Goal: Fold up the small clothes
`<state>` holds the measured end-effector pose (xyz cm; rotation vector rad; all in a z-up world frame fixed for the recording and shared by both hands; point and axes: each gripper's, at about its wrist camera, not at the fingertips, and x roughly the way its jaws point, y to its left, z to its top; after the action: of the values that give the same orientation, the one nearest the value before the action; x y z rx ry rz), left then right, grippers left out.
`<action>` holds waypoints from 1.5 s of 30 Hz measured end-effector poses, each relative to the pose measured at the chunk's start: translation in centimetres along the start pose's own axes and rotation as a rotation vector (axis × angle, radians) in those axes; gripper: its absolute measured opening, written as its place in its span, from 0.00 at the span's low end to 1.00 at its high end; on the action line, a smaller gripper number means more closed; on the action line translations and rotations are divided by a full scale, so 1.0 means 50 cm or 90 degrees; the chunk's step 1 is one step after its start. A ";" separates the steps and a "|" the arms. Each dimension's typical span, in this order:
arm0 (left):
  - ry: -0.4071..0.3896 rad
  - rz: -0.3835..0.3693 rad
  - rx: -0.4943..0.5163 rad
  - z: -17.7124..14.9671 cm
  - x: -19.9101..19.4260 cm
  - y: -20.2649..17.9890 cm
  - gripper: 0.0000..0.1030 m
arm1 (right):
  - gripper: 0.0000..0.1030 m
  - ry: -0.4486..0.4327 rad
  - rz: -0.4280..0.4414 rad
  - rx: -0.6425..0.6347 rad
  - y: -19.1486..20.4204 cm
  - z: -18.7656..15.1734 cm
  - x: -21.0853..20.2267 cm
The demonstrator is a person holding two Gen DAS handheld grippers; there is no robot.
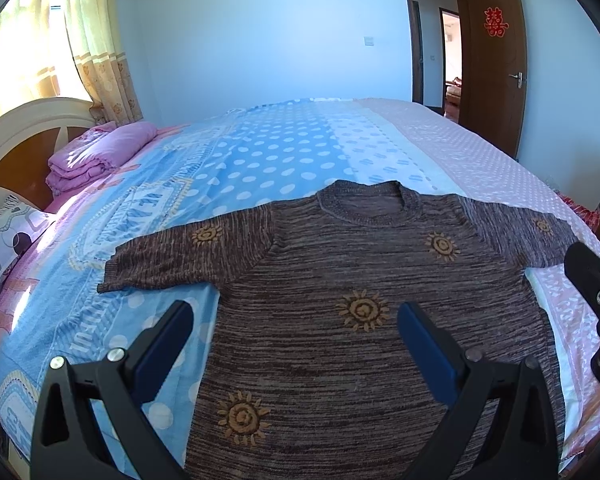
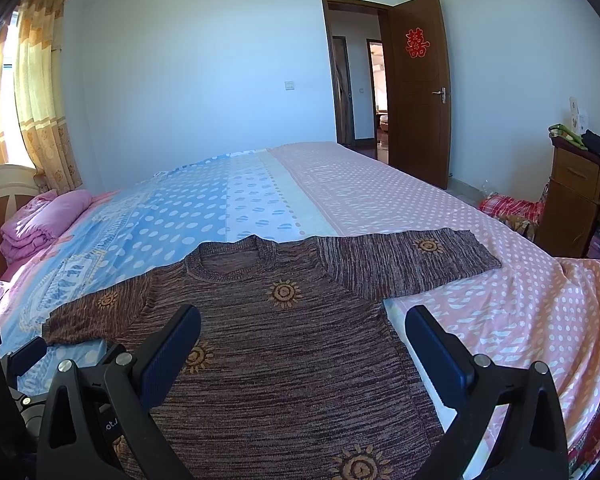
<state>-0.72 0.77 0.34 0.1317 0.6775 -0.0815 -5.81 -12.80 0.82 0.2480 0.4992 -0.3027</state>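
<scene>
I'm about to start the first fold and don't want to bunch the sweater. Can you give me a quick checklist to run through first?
1. Sweater lies flat, front up, on the bed: ok.
2. Both sleeves spread out sideways, left sleeve, right sleeve: ok.
3. Left gripper open, holding nothing: ok.
4. Right gripper open, holding nothing: ok.
5. Nothing lying on the sweater: ok.
6. Bottom hem straight: cannot tell, out of view.

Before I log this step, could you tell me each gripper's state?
Left gripper: open, holding nothing, above the brown sweater.
Right gripper: open, holding nothing, above the same sweater.
</scene>
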 end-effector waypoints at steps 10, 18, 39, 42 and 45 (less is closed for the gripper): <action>-0.001 -0.004 -0.004 -0.001 -0.001 0.004 1.00 | 0.99 0.001 0.000 -0.001 -0.001 -0.002 0.000; -0.002 -0.005 -0.006 -0.001 -0.002 0.005 1.00 | 0.99 0.004 -0.003 -0.003 0.000 -0.006 -0.001; 0.005 -0.015 -0.013 -0.004 0.000 -0.001 1.00 | 0.99 0.020 -0.022 -0.010 -0.005 -0.009 0.014; 0.006 -0.015 -0.014 -0.003 0.002 0.000 1.00 | 0.99 0.032 -0.027 -0.015 -0.002 -0.010 0.024; 0.008 -0.015 -0.015 -0.002 0.003 0.003 1.00 | 0.99 0.038 -0.028 -0.020 0.001 -0.013 0.028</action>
<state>-0.63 0.90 0.18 0.1021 0.6921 -0.0950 -4.87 -12.87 -0.42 0.2165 0.5690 -0.3308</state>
